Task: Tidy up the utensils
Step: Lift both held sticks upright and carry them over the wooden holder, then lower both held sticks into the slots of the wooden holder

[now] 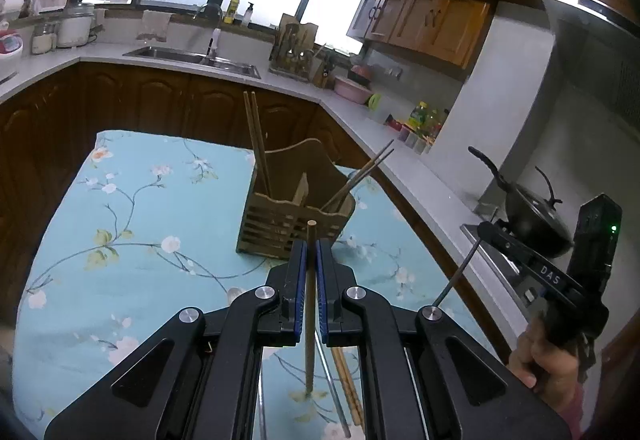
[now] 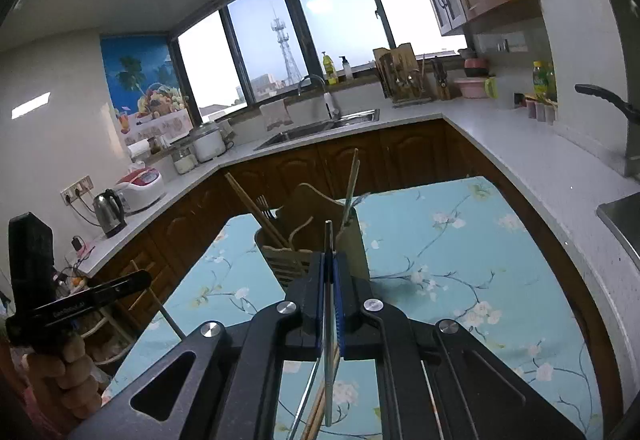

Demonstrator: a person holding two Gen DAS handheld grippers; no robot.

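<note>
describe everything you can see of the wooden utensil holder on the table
The wooden utensil holder is a light tan box with an open top, a slatted front, a taller curved back panel and inner dividers making compartments. It stands upright on the blue floral tablecloth. A pair of wooden chopsticks leans out of its left compartment, a greyer pair out of its right. The right wrist view shows fork tines poking out too. No hand-held gripper touches it.
</note>
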